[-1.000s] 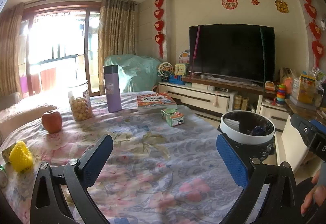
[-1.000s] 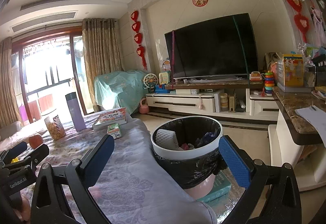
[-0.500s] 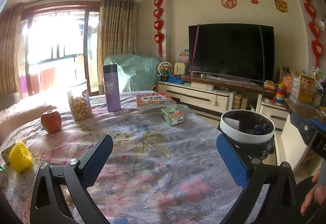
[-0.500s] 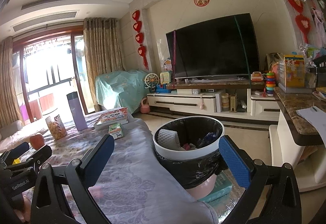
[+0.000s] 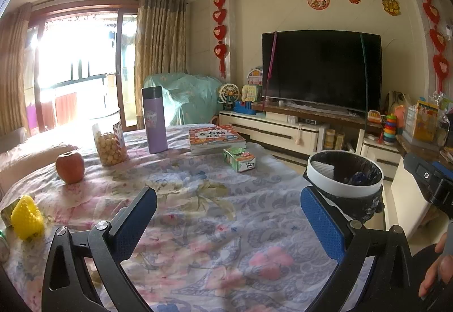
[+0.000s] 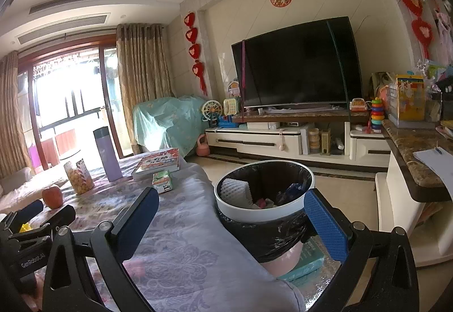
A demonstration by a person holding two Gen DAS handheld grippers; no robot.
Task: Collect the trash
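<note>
- The left tongs [image 5: 228, 211] hover with their blue pads spread wide and nothing between them, above the table [image 5: 215, 215] with its flowered cloth.
- The right tongs [image 6: 230, 214] are spread wide too and hold nothing; they hang over the table's right edge, with the bin [image 6: 264, 193] between their pads in that view.
- The bin stands on the floor just beside the table's right edge. It has a white rim and a black bag as a liner, and sits on a pink base.
- Inside the bin lie a white foam net [image 6: 236, 190] against the left wall and some dark and pink scraps at the bottom; what the scraps are cannot be told.
- On the table, a small green carton [image 5: 240, 159] lies on its side near the far right part, just in front of a book [image 5: 215, 137].
- A purple flask [image 5: 154, 120] stands upright left of the book, and a clear jar of puffed snacks [image 5: 109, 143] stands further left.
- An apple [image 5: 70, 166] rests near the jar, towards the left edge.
- A yellow corn-shaped toy [image 5: 27, 217] sits at the near left edge, well apart from the carton.
- Behind the table, a dark television [image 5: 321, 69] stands on a low white cabinet [image 5: 271, 132].
- In the left view, the right tongs' body and some of the person's fingers [image 5: 436, 269] show at the lower right.
</note>
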